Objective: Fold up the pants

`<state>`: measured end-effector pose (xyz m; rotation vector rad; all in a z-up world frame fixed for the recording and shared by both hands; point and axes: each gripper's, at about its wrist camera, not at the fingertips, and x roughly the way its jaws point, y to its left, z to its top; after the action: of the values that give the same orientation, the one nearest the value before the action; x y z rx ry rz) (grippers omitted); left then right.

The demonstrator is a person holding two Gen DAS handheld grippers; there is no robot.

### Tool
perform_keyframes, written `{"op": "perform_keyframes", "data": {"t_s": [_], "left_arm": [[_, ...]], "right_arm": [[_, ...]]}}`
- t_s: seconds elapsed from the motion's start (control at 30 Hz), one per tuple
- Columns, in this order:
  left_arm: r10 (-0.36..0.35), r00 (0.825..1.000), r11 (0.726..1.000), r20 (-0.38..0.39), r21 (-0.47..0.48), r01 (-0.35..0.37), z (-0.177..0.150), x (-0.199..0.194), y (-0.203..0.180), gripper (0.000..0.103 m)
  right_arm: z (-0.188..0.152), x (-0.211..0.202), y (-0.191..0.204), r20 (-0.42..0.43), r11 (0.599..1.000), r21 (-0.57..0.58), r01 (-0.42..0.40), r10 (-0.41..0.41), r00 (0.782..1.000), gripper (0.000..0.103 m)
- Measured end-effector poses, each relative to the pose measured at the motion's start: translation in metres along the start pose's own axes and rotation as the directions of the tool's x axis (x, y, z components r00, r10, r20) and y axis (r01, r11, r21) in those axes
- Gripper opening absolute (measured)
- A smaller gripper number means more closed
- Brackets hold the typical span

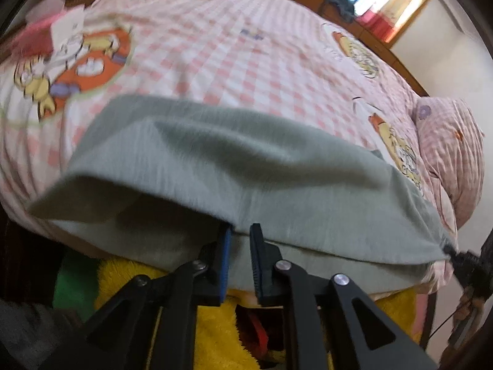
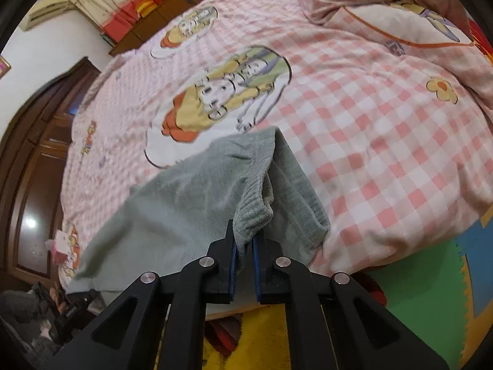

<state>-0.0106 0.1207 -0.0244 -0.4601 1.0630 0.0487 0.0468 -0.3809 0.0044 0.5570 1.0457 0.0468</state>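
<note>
Grey-green pants (image 1: 246,166) lie across the near edge of a pink checked bed, their upper layer lifted and stretched sideways. In the left wrist view my left gripper (image 1: 242,231) is shut on the near edge of that layer; cloth covers the fingertips. The other gripper (image 1: 459,256) shows at the far right, holding the cloth's corner. In the right wrist view my right gripper (image 2: 245,240) is shut on the bunched ribbed waistband of the pants (image 2: 191,197). The left gripper (image 2: 81,299) is dimly visible at the cloth's far lower-left corner.
The bedspread (image 2: 369,117) carries cartoon prints. A folded quilt and pillow (image 1: 450,154) sit at the bed's right end. Below the bed edge are a yellow fluffy thing (image 1: 215,339) and coloured foam floor mats (image 2: 431,271). A dark wooden door (image 2: 40,166) stands beyond.
</note>
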Motion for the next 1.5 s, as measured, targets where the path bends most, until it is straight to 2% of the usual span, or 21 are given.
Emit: {"op": "perform_keyframes", "data": {"t_s": [0.07,0.13,0.17,0.43,0.47,0.53,0.57,0.6,0.63,0.7,0.87,0.97,1.07,1.17,1.23,1.3,1.37,1.4,1.5], "left_arm": [[-0.003,1.000,1.000,-0.008,-0.025,0.003,-0.001,0.005,0.002,0.032],[-0.019,1.000,0.999,0.007,-0.040,0.019,-0.001,0.006,0.003,0.037],[-0.021,1.000,0.999,0.015,-0.044,0.021,0.000,0.006,0.002,0.042],[-0.006,0.996,0.997,0.086,-0.078,0.013,0.015,0.021,-0.011,0.059],[-0.010,0.995,0.997,0.095,-0.074,0.017,0.015,0.021,-0.013,0.059],[-0.033,0.994,0.998,0.106,-0.055,0.039,0.013,0.020,-0.018,0.045],[-0.034,0.994,0.998,0.105,-0.050,0.039,0.013,0.019,-0.020,0.023],[-0.029,0.995,0.999,0.099,-0.039,0.033,0.012,0.017,-0.021,0.009],[-0.032,0.995,0.999,0.098,-0.031,0.036,0.012,0.015,-0.022,0.008],[-0.053,0.992,0.997,0.110,-0.041,0.058,0.010,0.008,-0.021,0.006],[-0.094,0.988,0.994,0.121,-0.046,0.100,0.004,-0.014,-0.018,0.004],[-0.104,0.987,0.994,0.123,-0.011,0.106,-0.002,-0.026,-0.021,0.003],[-0.096,0.990,0.995,0.100,0.012,0.095,-0.007,-0.026,-0.022,0.004],[-0.076,0.996,0.997,0.044,0.012,0.075,-0.012,-0.014,-0.021,0.005],[-0.075,0.997,0.997,0.001,-0.010,0.075,-0.016,-0.003,-0.019,0.008],[-0.087,0.996,0.996,-0.018,-0.022,0.086,-0.019,0.003,-0.018,0.025],[-0.094,0.995,0.995,-0.016,-0.032,0.094,-0.019,0.005,-0.017,0.032],[-0.098,0.995,0.995,-0.011,-0.035,0.098,-0.019,0.006,-0.017,0.033],[-0.093,0.996,0.995,0.007,-0.037,0.093,-0.014,0.012,-0.020,0.034]], "right_arm": [[-0.005,0.010,-0.004,-0.032,1.000,0.021,0.007,-0.006,0.999,0.011],[-0.010,0.019,-0.011,-0.065,0.999,0.051,-0.001,0.004,0.998,0.020],[-0.011,0.023,-0.014,-0.073,0.998,0.067,-0.005,0.010,0.997,0.022],[-0.012,0.039,-0.018,-0.101,0.994,0.112,-0.016,0.027,0.995,0.024],[-0.011,0.039,-0.018,-0.098,0.992,0.121,-0.021,0.033,0.995,0.024],[-0.008,0.041,-0.021,-0.093,0.988,0.150,-0.044,0.058,0.994,0.024],[-0.008,0.041,-0.023,-0.094,0.986,0.159,-0.055,0.071,0.993,0.024],[-0.007,0.042,-0.024,-0.096,0.985,0.164,-0.057,0.073,0.993,0.020],[-0.007,0.041,-0.025,-0.092,0.985,0.167,-0.055,0.071,0.993,0.012],[-0.006,0.036,-0.025,-0.080,0.985,0.159,-0.066,0.080,0.994,0.009],[-0.005,0.010,-0.028,-0.031,0.977,0.167,-0.134,0.141,0.990,0.005],[-0.005,-0.003,-0.030,-0.022,0.972,0.168,-0.166,0.172,0.985,0.005],[-0.006,-0.013,-0.033,-0.014,0.980,0.139,-0.141,0.144,0.989,0.005],[-0.008,-0.006,-0.039,-0.036,0.986,0.130,-0.105,0.111,0.993,0.005],[-0.010,0.008,-0.039,-0.083,0.994,0.104,-0.047,0.055,0.995,0.006],[-0.014,0.020,-0.039,-0.112,0.997,0.072,0.005,0.003,0.994,0.008],[-0.016,0.025,-0.040,-0.115,0.997,0.074,0.007,0.001,0.993,0.008],[-0.017,0.025,-0.041,-0.112,0.996,0.086,-0.002,0.011,0.994,0.010],[-0.020,0.021,-0.040,-0.093,0.992,0.117,-0.048,0.059,0.994,0.023]]}}
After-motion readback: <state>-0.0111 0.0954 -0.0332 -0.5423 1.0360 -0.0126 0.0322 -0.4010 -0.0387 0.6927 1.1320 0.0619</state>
